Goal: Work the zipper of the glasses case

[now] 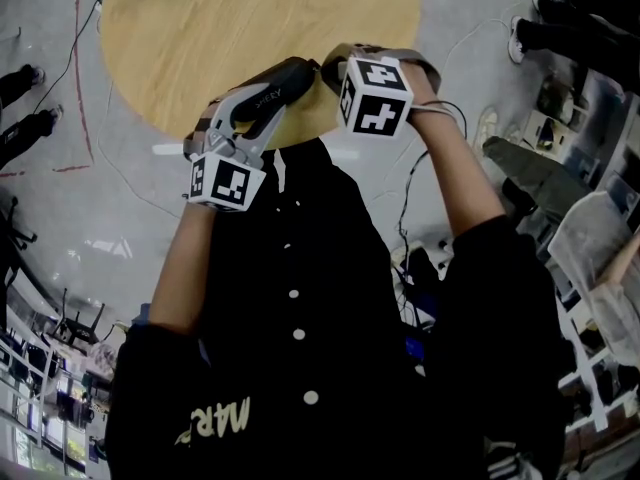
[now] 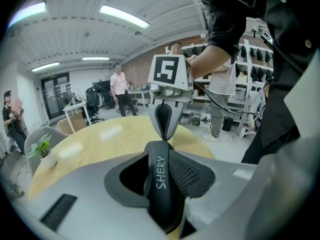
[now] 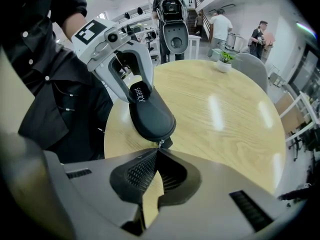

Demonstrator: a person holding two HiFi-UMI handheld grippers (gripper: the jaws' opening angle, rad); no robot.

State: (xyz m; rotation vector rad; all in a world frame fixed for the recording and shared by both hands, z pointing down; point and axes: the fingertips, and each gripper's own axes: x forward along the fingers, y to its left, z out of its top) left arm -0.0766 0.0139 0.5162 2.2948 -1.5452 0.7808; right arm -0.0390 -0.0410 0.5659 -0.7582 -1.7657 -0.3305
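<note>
**A:** The right gripper (image 3: 156, 154) is clenched. Its tips meet on the zipper pull (image 3: 161, 144), and as far as I can judge the little tab is pinched right at the points.

**B:** And the other one?

**A:** The left gripper (image 2: 162, 173) grasps the glasses case (image 3: 150, 115) across its body near one end, jaws wide around it. The case hangs in the air over the near edge of the desk (image 3: 225, 119), touching nothing but the two grippers.

**B:** So what makes the pull go well?

**A:** I'd draw the tab along the line of the seam and follow the curve round the end, rather than tugging away from the case. The tab is thin, and a sideways yank would likely slip it out of the tips. The left side should hold firm and resist. The case is gripped at one end only, so it could swivel in the jaws.

**B:** How far has the zipper run?

**A:** I can't tell. The teeth don't show from any angle here.
</note>
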